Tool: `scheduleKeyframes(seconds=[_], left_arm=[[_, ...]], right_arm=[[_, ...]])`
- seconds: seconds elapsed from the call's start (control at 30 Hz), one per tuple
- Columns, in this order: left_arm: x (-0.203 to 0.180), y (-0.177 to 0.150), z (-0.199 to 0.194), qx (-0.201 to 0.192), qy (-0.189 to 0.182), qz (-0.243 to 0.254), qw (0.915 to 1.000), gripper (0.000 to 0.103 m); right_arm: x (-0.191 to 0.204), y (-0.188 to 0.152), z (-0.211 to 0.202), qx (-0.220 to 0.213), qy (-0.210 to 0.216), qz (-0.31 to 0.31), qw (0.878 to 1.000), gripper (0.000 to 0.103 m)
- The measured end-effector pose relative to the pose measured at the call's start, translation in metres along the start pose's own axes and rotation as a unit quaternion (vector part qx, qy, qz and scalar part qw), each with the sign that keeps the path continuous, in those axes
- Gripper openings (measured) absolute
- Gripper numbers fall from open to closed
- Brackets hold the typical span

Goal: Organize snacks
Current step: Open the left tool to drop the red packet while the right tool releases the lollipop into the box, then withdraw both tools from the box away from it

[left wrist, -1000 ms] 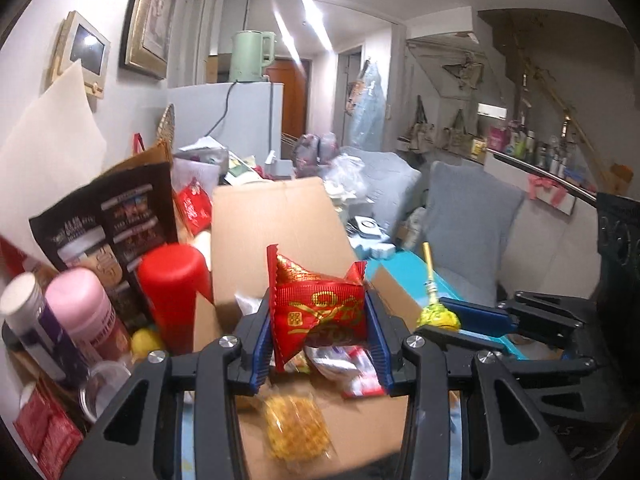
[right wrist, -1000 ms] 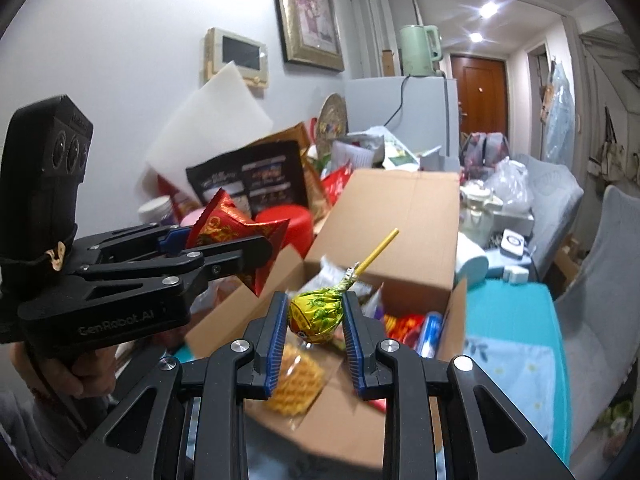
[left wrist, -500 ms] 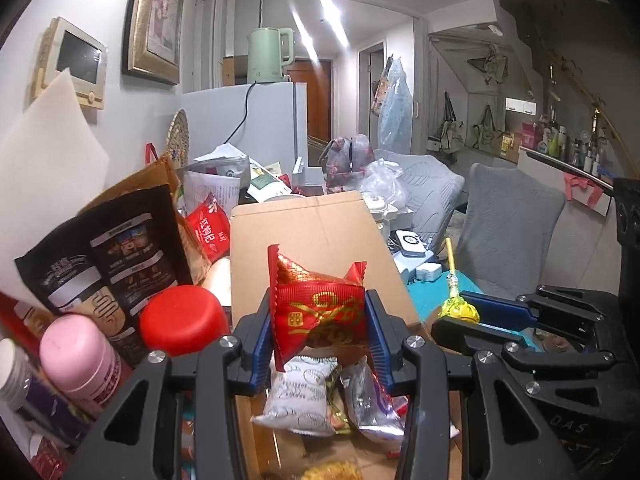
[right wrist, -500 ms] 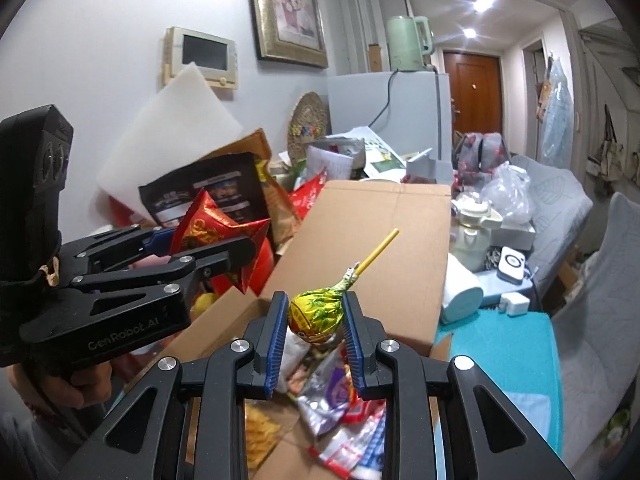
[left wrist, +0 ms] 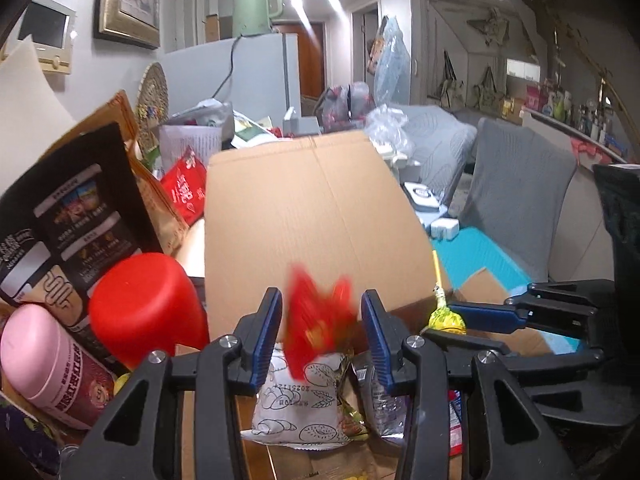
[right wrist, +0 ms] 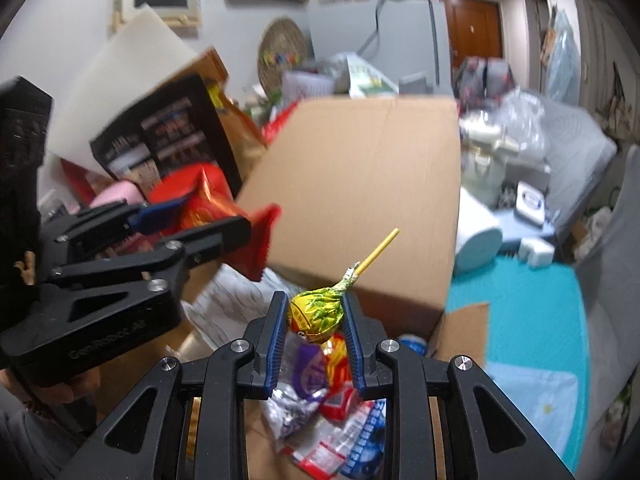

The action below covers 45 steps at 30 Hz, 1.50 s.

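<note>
An open cardboard box [left wrist: 304, 208] holds several snack packets, among them a white one [left wrist: 298, 404]. My left gripper [left wrist: 320, 328] has its jaws spread, and a red snack packet [left wrist: 316, 324] is blurred and loose between them, above the box. It also shows in the right wrist view [right wrist: 212, 204] beside the left gripper [right wrist: 208, 224]. My right gripper [right wrist: 314, 316] is shut on a yellow-green wrapped lollipop [right wrist: 318, 314], stick pointing up, over the box [right wrist: 360, 184]. The lollipop shows in the left wrist view [left wrist: 444, 316] too.
Left of the box stand a red cap [left wrist: 146, 304], a pink canister [left wrist: 52, 364] and a black snack bag [left wrist: 68, 216]. A teal mat [right wrist: 532, 312] lies right of the box. A grey chair [left wrist: 516, 200] stands behind it.
My left gripper has opened and the red packet has come loose and is dropping toward the box. Both grippers have moved closer over the box. The right still holds the lollipop.
</note>
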<state>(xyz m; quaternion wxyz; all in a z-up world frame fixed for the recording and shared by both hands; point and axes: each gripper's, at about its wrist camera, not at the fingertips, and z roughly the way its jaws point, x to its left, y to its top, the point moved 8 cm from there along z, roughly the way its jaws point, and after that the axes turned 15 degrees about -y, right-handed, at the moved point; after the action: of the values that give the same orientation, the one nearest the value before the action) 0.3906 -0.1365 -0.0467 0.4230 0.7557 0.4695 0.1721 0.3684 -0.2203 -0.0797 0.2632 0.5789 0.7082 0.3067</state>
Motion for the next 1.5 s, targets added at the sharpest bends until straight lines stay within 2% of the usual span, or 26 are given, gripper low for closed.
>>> scheduleKeyframes(seconds=[0.4,0.67,0.73,0.8,0.93,1.0,1.03,1.23,1.37,1.5], left_arm=[[0.008,-0.027,0.039,0.071,0.010,-0.021,0.9972,0.041],[0.011,-0.037,0.051,0.095,0.019,-0.022,0.9950,0.041],[0.010,-0.038,0.053,0.099,0.019,-0.022,0.9947,0.041],[0.009,-0.037,0.052,0.095,0.019,-0.019,0.9951,0.041],[0.007,-0.035,0.050,0.095,0.012,-0.031,0.9949,0.041],[0.005,-0.031,0.045,0.095,0.023,-0.030,0.9948,0.041],[0.003,-0.028,0.044,0.090,0.025,-0.028,0.9952,0.041],[-0.004,-0.019,0.027,0.074,0.027,-0.040,0.9961,0.041],[-0.006,-0.016,0.011,0.071,0.043,-0.039,0.9958,0.043],[-0.008,-0.010,-0.010,0.060,0.055,-0.041,0.9958,0.043]], right_arm=[[-0.004,-0.018,0.030,0.058,-0.023,-0.007,0.998,0.028],[-0.008,-0.023,0.038,0.078,-0.048,-0.017,0.996,0.029],[-0.009,-0.024,0.038,0.078,-0.050,-0.018,0.996,0.032],[-0.011,-0.023,0.036,0.076,-0.055,-0.017,0.995,0.039],[-0.016,-0.021,0.029,0.067,-0.077,-0.020,0.995,0.041],[-0.019,-0.019,0.023,0.062,-0.080,-0.014,0.995,0.051],[-0.021,-0.018,0.019,0.056,-0.079,-0.008,0.995,0.053],[-0.027,-0.015,-0.002,0.042,-0.082,0.010,0.996,0.053],[-0.026,-0.013,-0.021,0.026,-0.090,0.010,0.996,0.053],[-0.023,-0.009,-0.040,0.009,-0.095,0.011,0.995,0.059]])
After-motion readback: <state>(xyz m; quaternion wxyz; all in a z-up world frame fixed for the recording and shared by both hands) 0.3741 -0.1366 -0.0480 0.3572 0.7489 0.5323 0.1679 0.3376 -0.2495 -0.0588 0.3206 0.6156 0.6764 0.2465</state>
